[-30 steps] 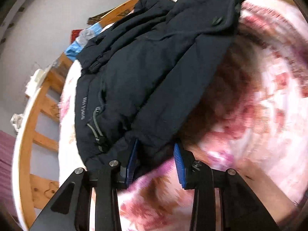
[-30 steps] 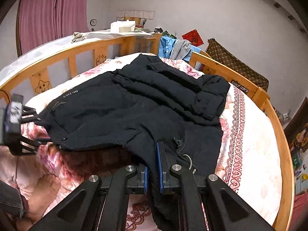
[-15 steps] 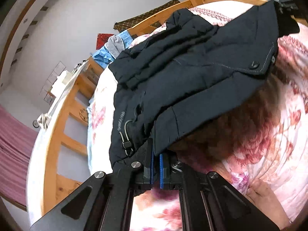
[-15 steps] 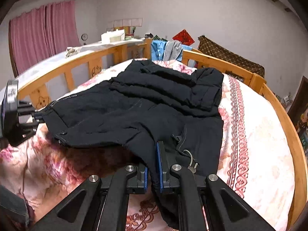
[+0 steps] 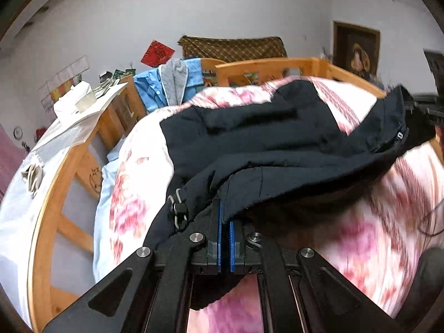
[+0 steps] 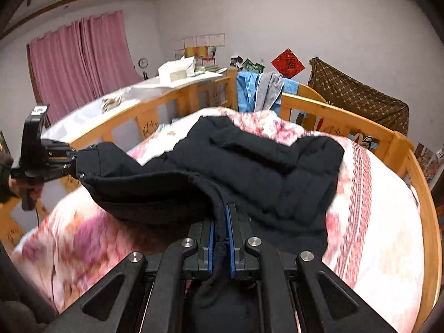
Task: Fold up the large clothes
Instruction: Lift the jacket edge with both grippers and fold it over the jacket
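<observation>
Jacket (image 6: 249, 172) is matt dark navy quilted cloth with a metal snap, bed rail (image 6: 344, 116) is smooth varnished wood, bedspread (image 6: 388, 208) is soft floral printed cloth, and the fingers (image 5: 219, 227) are matt black plastic with blue pads and shiny metal screws.

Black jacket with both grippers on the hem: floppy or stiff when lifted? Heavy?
Likely floppy: the jacket sags between the left hand-held gripper and the right hand-held gripper. Its quilted bulk suggests moderate weight. Probably not slippery: the shut pads keep the hem.
</observation>
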{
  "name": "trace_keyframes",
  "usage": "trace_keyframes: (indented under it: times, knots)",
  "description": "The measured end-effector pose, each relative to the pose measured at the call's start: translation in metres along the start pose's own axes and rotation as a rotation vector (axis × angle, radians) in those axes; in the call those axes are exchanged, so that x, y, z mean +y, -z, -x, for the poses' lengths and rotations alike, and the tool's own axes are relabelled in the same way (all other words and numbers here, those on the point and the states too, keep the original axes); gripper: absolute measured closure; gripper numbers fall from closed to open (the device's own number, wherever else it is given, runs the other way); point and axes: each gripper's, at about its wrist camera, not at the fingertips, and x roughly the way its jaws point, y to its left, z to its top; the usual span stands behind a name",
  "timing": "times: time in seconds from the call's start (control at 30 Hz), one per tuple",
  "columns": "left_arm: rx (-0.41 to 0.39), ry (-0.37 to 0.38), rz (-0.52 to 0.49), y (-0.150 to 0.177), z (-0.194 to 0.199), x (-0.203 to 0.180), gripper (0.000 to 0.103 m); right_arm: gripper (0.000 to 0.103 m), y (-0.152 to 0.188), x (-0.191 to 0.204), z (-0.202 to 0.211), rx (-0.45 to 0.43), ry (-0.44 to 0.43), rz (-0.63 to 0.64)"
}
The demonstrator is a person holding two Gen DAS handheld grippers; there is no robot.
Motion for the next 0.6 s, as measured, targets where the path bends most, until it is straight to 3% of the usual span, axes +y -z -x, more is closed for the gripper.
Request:
trace_keyframes:
  times: [0.13,0.27,0.4,0.6]
  knots:
    - [0.018,-0.002,0.013,-0.052,-0.022,0.025,0.1,0.095,-0.033,-0.026,-0.027,-0.024,0.028,-0.03]
    - [0.103,0.007,0.033,-0.096,-0.066,0.05,0.1,0.095,-0.054,-0.059,-0.06,-0.025,0.086,-0.113]
    - [0.162,0.043,0.089,-0.12,-0.106,0.067,0.1,0.095,-0.066,-0.079,-0.086,0.031,0.144,-0.161]
    - [0.155,0.039,0.025,-0.13,-0.141,0.068,0.1,0.095,-0.069,-0.093,-0.106,0.107,0.205,-0.136]
